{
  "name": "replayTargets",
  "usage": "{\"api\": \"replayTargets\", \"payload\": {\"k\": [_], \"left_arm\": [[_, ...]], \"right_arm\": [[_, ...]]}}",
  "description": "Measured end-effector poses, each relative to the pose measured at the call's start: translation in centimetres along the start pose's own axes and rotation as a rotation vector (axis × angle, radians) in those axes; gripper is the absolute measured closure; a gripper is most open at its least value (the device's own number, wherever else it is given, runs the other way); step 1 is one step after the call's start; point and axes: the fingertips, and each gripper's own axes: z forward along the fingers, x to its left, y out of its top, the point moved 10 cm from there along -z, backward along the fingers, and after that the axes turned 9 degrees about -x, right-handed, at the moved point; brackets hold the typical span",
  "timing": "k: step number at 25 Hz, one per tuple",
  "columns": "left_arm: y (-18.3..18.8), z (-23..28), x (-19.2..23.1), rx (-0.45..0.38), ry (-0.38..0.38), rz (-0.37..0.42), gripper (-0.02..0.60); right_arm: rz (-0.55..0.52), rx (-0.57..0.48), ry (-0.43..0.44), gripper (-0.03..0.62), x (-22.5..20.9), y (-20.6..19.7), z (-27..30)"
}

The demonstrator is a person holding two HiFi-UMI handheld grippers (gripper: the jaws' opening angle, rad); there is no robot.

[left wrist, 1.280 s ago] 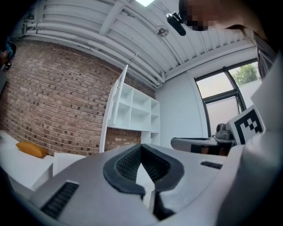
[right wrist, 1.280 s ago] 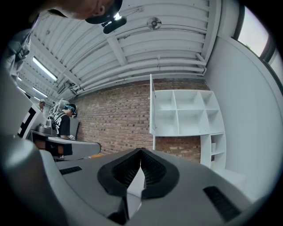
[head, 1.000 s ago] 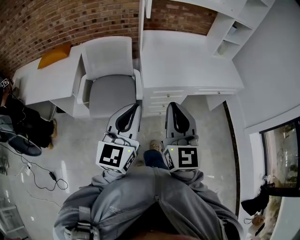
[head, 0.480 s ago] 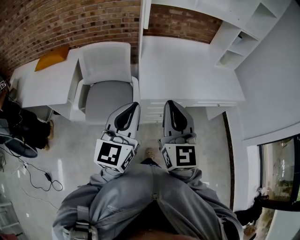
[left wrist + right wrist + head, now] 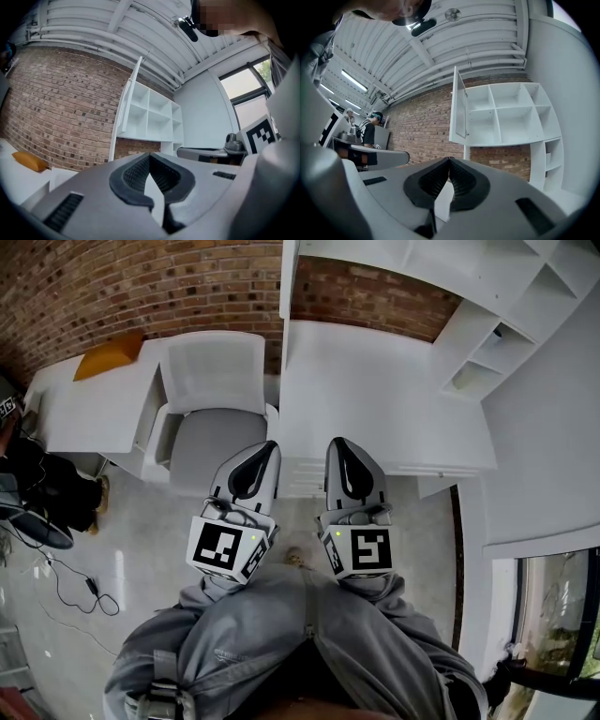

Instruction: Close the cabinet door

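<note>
The white wall cabinet (image 5: 511,115) hangs over the desk with its door (image 5: 458,111) swung open towards me, hinged on the left side. In the left gripper view the door (image 5: 125,105) shows nearly edge-on beside the open shelves (image 5: 152,117). From the head view I see only the door's top edge (image 5: 289,273). My left gripper (image 5: 270,446) and right gripper (image 5: 334,442) are held side by side, level, short of the desk, well away from the door. Both are shut with nothing between the pads; the left gripper (image 5: 150,154) and right gripper (image 5: 449,159) show jaws meeting at the tips.
A white desk (image 5: 375,390) with drawers stands below the cabinet. A grey chair (image 5: 211,418) is pushed up left of it, beside a second white desk (image 5: 84,413) carrying an orange cushion (image 5: 111,354). Brick wall behind. Cables (image 5: 70,582) lie on the floor at left. A person (image 5: 370,129) stands far left.
The desk, chair and cabinet have come closer and slid down in the head view as both grippers moved forward together. Both stay shut.
</note>
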Motion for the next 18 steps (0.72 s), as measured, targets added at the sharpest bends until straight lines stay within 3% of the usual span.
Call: {"api": "replayTargets", "payload": {"k": [9,18], "left_arm": [[-0.9,3.3,0.1,-0.009,0.071,0.021,0.577],[-1.2,4.1,0.2,0.0,0.115,0.033,0.577]], "right_arm": [[0.012,-0.018,0.098,0.568,-2.9,-1.2,3.2],[0.048,-0.01,0.14,0.568,-3.7,-2.2,4.5]]}}
